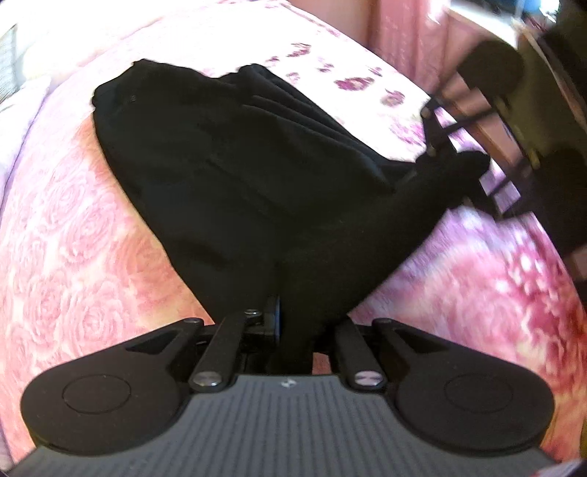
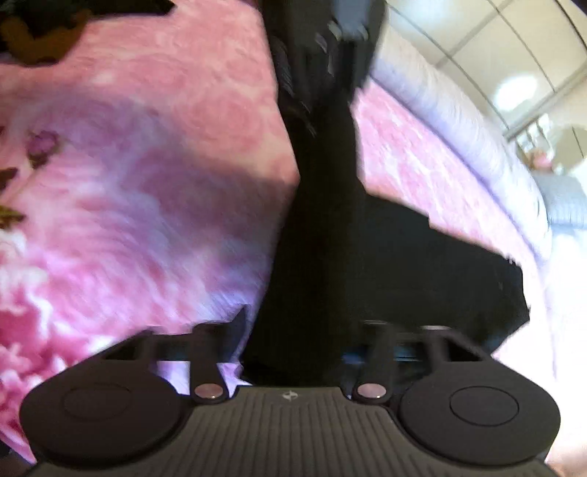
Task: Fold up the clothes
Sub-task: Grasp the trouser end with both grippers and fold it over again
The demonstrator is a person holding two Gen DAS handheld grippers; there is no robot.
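Note:
A black garment [image 1: 234, 161] lies on a pink rose-patterned bedspread [image 1: 73, 227]. My left gripper [image 1: 297, 323] is shut on its near edge, and the cloth rises into the jaws. The right gripper [image 1: 436, 154] shows at the right of this view, shut on another part of the garment's edge. In the right wrist view, my right gripper [image 2: 304, 330] is shut on the black garment [image 2: 367, 264], which stretches up toward the left gripper [image 2: 330, 44] at the top. The view is blurred.
The bedspread [image 2: 128, 176] covers the whole bed. A lilac bed edge [image 2: 458, 121] runs on the right, with a mirrored wardrobe [image 2: 513, 66] beyond. Pink curtains [image 1: 411, 33] and a wooden piece of furniture [image 1: 488, 121] stand behind the bed.

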